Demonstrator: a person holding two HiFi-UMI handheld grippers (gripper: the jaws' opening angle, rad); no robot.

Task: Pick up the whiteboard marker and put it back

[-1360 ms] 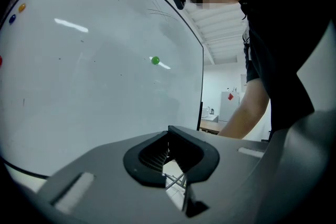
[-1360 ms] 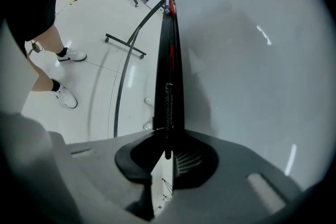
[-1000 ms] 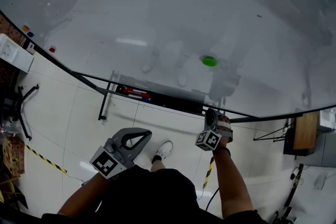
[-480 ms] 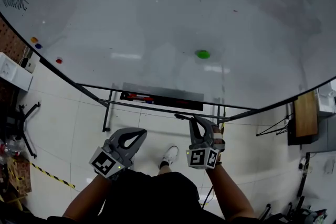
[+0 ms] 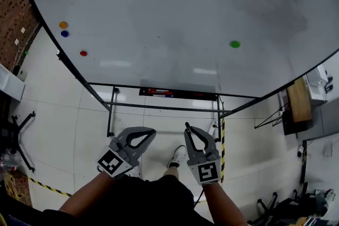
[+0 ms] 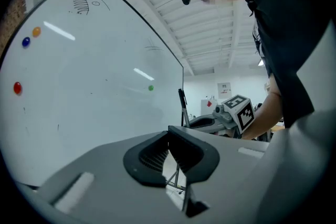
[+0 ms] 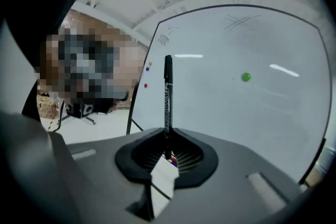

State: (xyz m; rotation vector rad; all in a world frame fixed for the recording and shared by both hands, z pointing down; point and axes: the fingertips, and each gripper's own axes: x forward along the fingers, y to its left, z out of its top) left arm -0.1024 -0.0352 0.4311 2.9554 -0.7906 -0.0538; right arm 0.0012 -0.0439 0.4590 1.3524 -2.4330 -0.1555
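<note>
Two grippers hang side by side in front of the whiteboard [image 5: 169, 18], both pointing toward it. The right gripper [image 5: 188, 132] is clenched on the black whiteboard marker [image 7: 167, 94], which sticks out past its jaws toward the whiteboard; in the right gripper view the marker lies left of the green magnet [image 7: 245, 77] stuck on the whiteboard. The left gripper [image 6: 170, 136] has its jaws pressed together with nothing between them. Orange [image 5: 63, 24], blue [image 5: 64, 34] and red [image 5: 83, 53] magnets sit near the whiteboard's left edge. More markers lie in the tray [image 5: 177, 93] below the whiteboard's bottom edge.
</note>
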